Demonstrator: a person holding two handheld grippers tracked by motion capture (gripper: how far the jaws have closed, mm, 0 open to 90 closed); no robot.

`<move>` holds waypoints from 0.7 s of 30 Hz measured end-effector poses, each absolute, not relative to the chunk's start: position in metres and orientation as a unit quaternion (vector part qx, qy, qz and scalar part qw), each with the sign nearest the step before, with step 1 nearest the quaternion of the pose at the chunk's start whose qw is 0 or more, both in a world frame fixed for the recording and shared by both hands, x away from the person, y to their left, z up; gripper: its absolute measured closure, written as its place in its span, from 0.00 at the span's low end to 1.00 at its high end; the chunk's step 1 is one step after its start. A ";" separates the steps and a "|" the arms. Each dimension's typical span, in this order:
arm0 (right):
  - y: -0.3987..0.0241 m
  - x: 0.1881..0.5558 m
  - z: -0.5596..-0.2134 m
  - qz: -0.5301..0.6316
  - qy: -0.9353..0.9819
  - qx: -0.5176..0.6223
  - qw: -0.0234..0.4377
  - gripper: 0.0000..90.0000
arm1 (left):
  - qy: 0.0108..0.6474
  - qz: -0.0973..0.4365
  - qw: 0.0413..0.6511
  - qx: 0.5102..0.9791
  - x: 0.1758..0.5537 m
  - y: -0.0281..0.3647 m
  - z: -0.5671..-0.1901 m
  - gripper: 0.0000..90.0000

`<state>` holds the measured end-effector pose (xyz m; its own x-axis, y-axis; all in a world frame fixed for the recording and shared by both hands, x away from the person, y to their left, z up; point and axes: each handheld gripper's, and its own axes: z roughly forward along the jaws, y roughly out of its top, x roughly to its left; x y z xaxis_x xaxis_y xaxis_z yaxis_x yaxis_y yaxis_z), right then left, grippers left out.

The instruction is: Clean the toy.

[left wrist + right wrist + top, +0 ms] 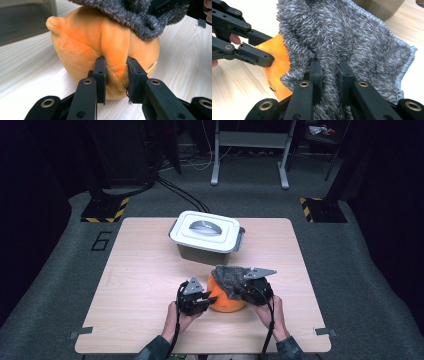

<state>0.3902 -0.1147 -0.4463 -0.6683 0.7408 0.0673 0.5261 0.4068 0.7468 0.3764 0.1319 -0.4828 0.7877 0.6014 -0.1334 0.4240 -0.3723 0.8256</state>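
A round orange plush toy (225, 301) rests on the wooden table (140, 270) near its front edge, with a fuzzy grey cloth (230, 276) draped over its top. My left gripper (207, 299) comes at the toy from the left. In the left gripper view it (116, 72) is shut on a pinched fold of the orange plush (82, 42), low on the side, below the cloth (132, 15). My right gripper (245, 287) is at the toy's right. In the right gripper view it (329, 72) is shut on a bunch of the grey cloth (352, 37), which hides most of the toy (279, 62).
A grey box with a white lid (205, 232) stands just behind the toy at the table's middle back. Small metal brackets (82, 332) sit at the table's front corners. Bare tabletop lies left and right of the hands.
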 end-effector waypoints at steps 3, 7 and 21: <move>-0.120 0.390 -0.447 0.386 0.826 0.385 0.141 0.86 | 0.311 0.095 0.466 0.823 0.376 0.132 -0.483 0.81; -0.125 0.389 -0.447 0.381 0.825 0.391 0.144 0.86 | 0.312 0.093 0.466 0.823 0.377 0.132 -0.483 0.81; -0.154 0.390 -0.465 0.361 0.817 0.428 0.138 0.85 | 0.317 0.088 0.468 0.820 0.377 0.133 -0.485 0.81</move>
